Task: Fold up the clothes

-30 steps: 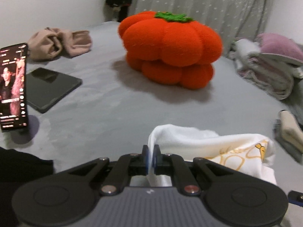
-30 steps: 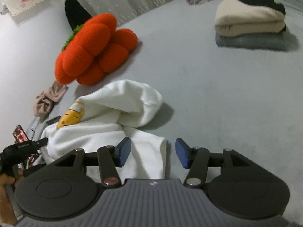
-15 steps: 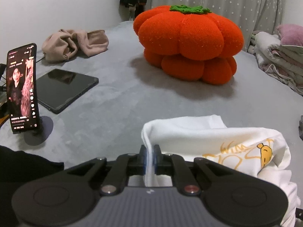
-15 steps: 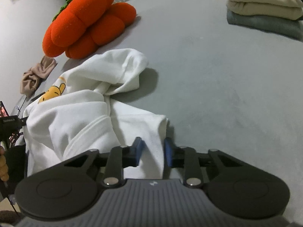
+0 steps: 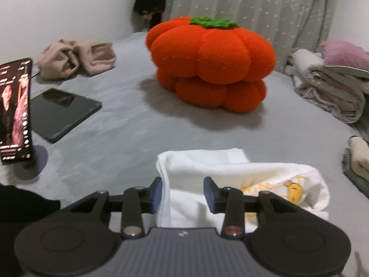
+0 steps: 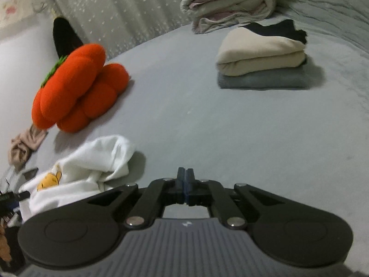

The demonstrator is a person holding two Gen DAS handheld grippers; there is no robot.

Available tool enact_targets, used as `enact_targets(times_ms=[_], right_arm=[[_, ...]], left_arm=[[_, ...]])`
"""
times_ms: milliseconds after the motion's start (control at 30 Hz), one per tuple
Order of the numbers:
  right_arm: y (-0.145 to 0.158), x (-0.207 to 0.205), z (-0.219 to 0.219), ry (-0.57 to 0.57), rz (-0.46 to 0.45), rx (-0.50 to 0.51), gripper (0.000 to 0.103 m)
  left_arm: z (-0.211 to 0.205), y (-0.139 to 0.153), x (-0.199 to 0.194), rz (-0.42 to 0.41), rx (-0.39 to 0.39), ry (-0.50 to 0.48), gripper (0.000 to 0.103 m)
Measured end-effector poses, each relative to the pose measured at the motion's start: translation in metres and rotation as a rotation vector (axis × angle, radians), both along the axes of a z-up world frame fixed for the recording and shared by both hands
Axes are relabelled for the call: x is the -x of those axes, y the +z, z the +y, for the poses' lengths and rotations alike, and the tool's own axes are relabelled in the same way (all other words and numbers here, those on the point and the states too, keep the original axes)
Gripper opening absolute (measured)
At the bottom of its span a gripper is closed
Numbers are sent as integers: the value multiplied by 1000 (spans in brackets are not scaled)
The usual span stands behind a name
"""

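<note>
One orange pumpkin-shaped cushion (image 5: 211,67) with a green stalk is seen well beyond the white garment (image 5: 230,184), nothing standing between them. To the left, one phone (image 5: 15,110) with a lit screen is propped upright on a stand, one dark tablet (image 5: 62,113) lies flat beside it, and one beige crumpled cloth (image 5: 76,58) is left near the wall. One stack of folded clothes (image 6: 263,57), counted as three pieces with black on cream on grey, is set well to the right, and one bundle of folded bedding (image 6: 228,2) is piled behind it. The white garment, printed with a yellow cartoon figure, is bunched on the grey bed surface (image 6: 207,120). The left gripper (image 5: 183,194) is opening, a fold of the garment lying between its parted jaws, unclamped. The right gripper (image 6: 184,180) is closed with nothing between its pads, beside the garment. A pale dotted curtain (image 5: 253,4) and a white wall are seen behind the bed.
</note>
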State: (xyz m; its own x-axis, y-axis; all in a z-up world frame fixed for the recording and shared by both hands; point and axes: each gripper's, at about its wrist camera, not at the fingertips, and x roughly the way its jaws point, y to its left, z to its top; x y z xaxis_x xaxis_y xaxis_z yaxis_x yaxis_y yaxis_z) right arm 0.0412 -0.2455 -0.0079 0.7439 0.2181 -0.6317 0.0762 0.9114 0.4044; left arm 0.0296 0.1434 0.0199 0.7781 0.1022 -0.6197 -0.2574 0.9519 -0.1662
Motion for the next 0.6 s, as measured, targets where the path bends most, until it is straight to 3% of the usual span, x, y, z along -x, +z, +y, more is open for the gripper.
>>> enact_targets(times_ms=[67,167,233,267,300,400,533,600], right_arm=[[-3,1,-4,16,19,-35,14],[-8,0,2,44,52,-41,14],[-11,-2,10,67,67,-41,25],[-12,-2,14,73,69,-43,44],[-13,-1,18,82,70,-45,54],[-17,-1,31,120,75,-46,54],[-29,-5,53,189,112,-25,54],[-36,-8,63,222,135,-8,44]], left_arm=[[-5,2,2,-18,27,-34,50],[-8,4,4,-41,97,-76,55],[-10,5,4,-60,145,-98,56],[-12,6,5,-72,165,-108,56],[-13,6,5,-85,183,-118,56],[-18,8,6,-121,214,-143,57],[-32,7,3,-114,165,-177,57],[-40,5,3,-106,141,-200,57]])
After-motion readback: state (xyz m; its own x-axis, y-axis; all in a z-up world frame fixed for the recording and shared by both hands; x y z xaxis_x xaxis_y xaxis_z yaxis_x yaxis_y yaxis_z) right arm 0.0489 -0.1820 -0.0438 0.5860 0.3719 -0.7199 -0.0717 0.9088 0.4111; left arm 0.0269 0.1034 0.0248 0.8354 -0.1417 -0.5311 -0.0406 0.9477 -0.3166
